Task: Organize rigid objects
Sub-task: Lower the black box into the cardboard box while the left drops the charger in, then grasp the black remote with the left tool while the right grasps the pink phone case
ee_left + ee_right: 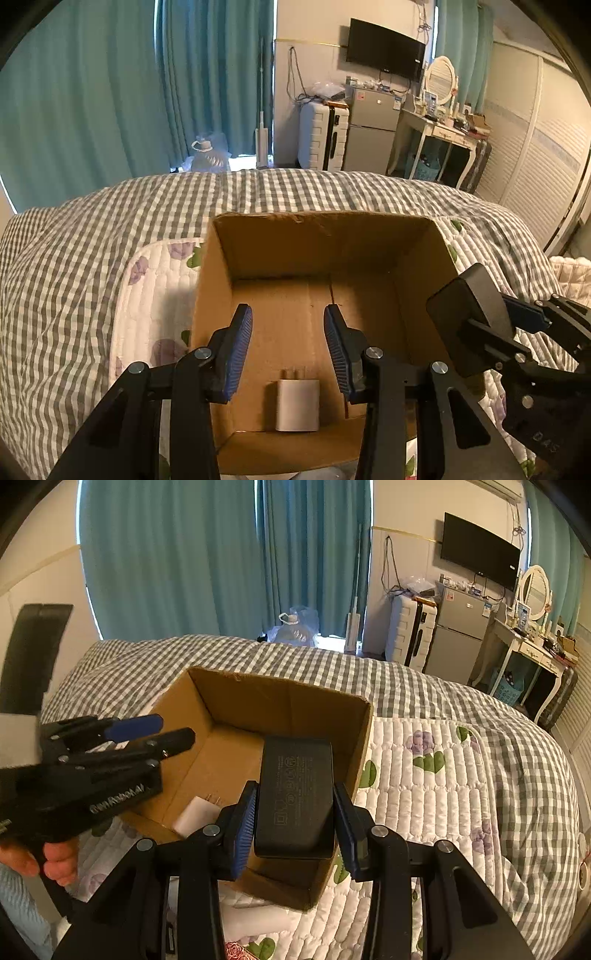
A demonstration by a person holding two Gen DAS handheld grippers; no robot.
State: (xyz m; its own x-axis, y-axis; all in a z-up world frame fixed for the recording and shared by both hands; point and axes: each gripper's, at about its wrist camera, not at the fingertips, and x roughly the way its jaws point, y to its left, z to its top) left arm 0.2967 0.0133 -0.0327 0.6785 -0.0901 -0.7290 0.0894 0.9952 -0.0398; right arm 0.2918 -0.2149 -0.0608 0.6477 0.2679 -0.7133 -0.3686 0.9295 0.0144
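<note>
Right wrist view: right gripper (295, 814) jaws clamp a black power brick (293, 794) by its long sides, over the cardboard box (280, 698). Looks hard, dense, slick, so mid-body grip suits; left gripper (288, 349) jaws gape above the white charger (297, 405) in the box

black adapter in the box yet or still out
Out: the right gripper holds the black adapter above the box; only the white charger lies inside.

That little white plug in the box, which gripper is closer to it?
Left. The left gripper hangs open just above the white charger on the cardboard box floor. The right gripper, shut on a black power adapter, is farther off, nearer the box's right wall.
</note>
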